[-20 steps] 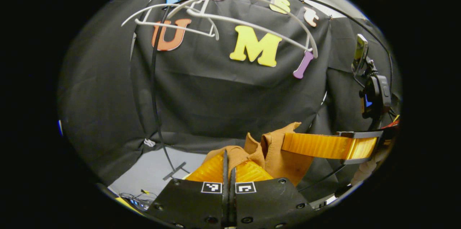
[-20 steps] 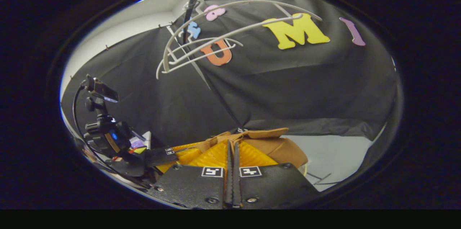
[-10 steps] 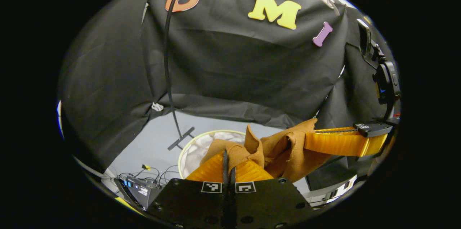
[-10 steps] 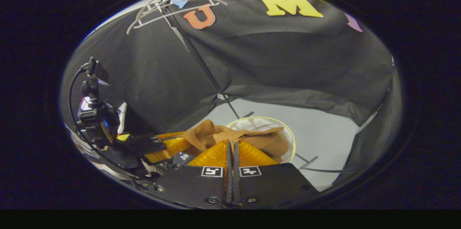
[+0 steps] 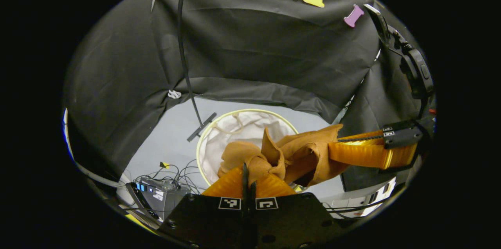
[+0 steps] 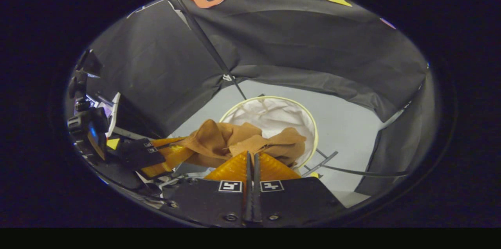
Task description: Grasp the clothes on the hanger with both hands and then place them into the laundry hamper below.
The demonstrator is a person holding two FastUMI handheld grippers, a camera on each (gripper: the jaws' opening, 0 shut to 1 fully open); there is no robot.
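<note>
No readable text, labels, brands or numbers.

**pale grey floor and what is sitting on it**

a pale grey, smooth floor (image 5: 172, 131) is stretching out under the booth's black cloth wall. a round laundry hamper with a pale yellow rim and white fabric lining (image 5: 235, 123) is standing upright on it, open mouth facing up; in the right gripper view the same hamper (image 6: 282, 112) is sitting near the middle of the floor (image 6: 352, 123). a thin black pole stand with a short flat cross foot (image 5: 200, 127) is resting on the floor, its foot lying just beside the hamper's rim. a dark grey electronics box with small blue lights (image 5: 158, 196) is sitting near the hamper, with a tangle of thin black cables (image 5: 178, 172) lying between them.
</note>
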